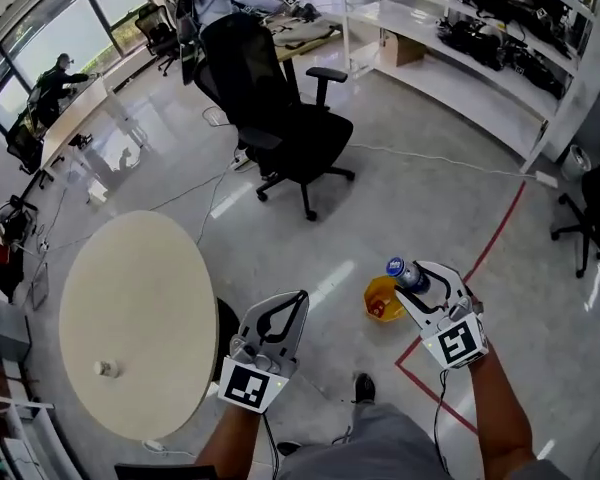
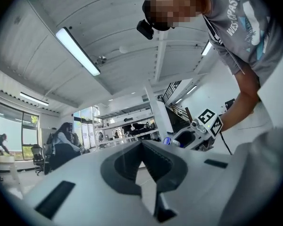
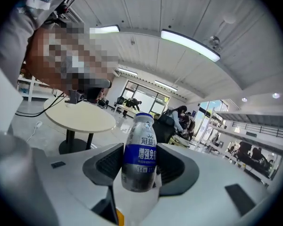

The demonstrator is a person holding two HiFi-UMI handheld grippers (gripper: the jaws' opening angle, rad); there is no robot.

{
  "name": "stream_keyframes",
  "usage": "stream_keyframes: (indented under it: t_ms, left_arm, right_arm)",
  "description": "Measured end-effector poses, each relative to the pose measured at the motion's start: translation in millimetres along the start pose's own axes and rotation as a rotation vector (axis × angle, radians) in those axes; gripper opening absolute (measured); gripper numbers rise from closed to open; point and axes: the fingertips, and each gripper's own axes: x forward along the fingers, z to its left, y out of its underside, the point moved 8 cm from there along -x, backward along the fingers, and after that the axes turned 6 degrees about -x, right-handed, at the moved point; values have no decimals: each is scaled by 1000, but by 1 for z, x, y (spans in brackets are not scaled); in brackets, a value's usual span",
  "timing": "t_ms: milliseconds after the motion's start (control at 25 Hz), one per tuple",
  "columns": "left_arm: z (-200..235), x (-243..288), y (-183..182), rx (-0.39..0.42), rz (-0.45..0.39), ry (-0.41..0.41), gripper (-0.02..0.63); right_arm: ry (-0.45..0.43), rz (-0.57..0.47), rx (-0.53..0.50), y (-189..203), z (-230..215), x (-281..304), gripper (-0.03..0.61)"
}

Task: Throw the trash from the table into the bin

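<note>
We hold the bottle clenched in the right tongs, left tongs closed empty; next, we judge, centre it over the yellow bin at lower-middle and release.

White shells, dark grey jaw liners on left gripper, right gripper; black-white marker cubes. Grey printed T-shirt, short sleeves.

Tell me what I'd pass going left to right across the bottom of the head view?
Round table → left gripper → yellow bin → right gripper, holding a bottle.
</note>
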Motion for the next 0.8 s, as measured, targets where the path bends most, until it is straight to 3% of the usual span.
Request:
stream_keyframes:
  t_ms: [160,280,680,760,800]
  left_arm:
    - [-21,79,22,-22,36,66,41]
    - [-29,112,36,-30,58,102,42]
    - [-34,158,58,-60,96,136,41]
    - [-33,160,58,-61,101,138,42]
    - [-33,161,59,-59,103,139,42]
  right_arm:
    - [-55,39,73,69,-31,3,221]
    - [-79,49,114,100,-41,6,221]
    - [-17,93,190,141,-67,-6,219]
    - [9,110,193,143,-69,-11,28]
    - [19,120,196,145,-69,-12,8]
